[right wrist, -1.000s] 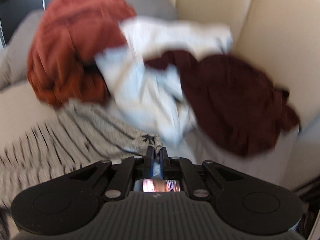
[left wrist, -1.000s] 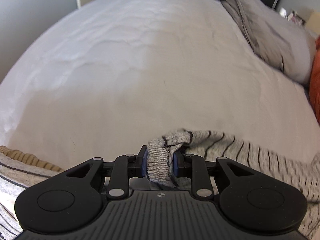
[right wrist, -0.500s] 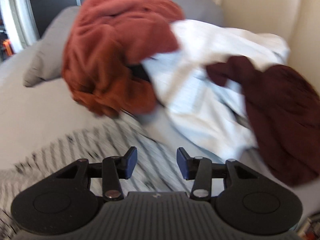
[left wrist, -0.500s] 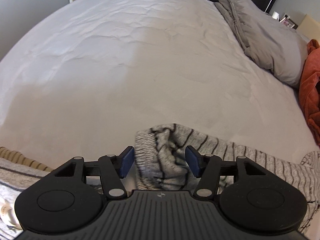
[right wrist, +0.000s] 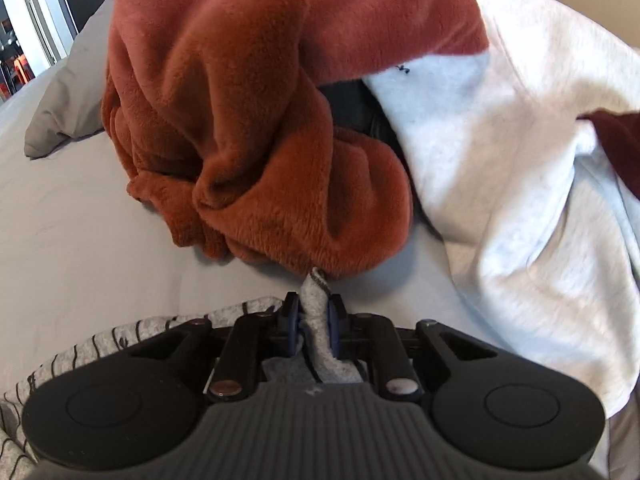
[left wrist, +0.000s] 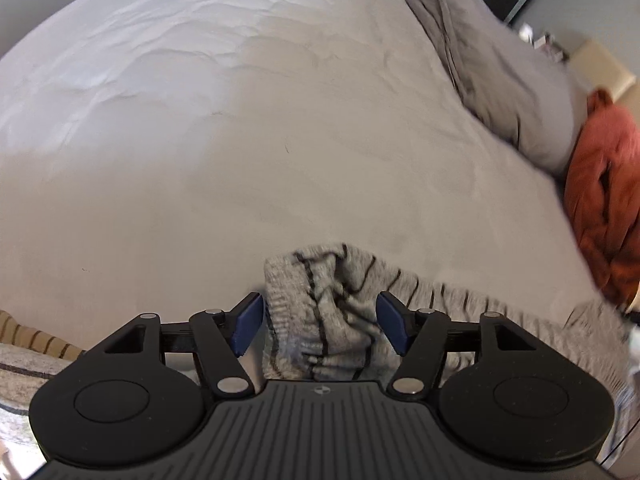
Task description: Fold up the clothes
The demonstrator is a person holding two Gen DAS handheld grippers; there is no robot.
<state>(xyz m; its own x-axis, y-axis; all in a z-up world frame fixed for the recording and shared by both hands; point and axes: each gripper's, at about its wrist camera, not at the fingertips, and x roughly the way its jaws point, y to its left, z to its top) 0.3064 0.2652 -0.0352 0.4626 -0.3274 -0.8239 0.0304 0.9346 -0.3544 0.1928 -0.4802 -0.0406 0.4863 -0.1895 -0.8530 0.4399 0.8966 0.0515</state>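
Note:
A grey knit garment with thin dark stripes (left wrist: 320,316) lies on the grey bed. In the left wrist view its bunched cuff end sits between the blue pads of my left gripper (left wrist: 320,322), which is open with the pads apart from the cloth. In the right wrist view my right gripper (right wrist: 314,318) is shut on another grey end of the same garment (right wrist: 316,304), which pokes up between the pads. The striped body (right wrist: 100,344) trails off to the lower left.
A rust-orange fleece (right wrist: 248,120) is heaped just beyond the right gripper, with a white sweatshirt (right wrist: 520,152) and a dark maroon garment (right wrist: 620,140) to its right. Grey pillows (left wrist: 492,72) lie at the bed's far right. A tan striped cloth (left wrist: 28,336) lies at the lower left.
My left gripper let go of the striped cuff and stands open over it. My right gripper opened, moved toward the orange fleece, then shut on a grey end of the striped garment.

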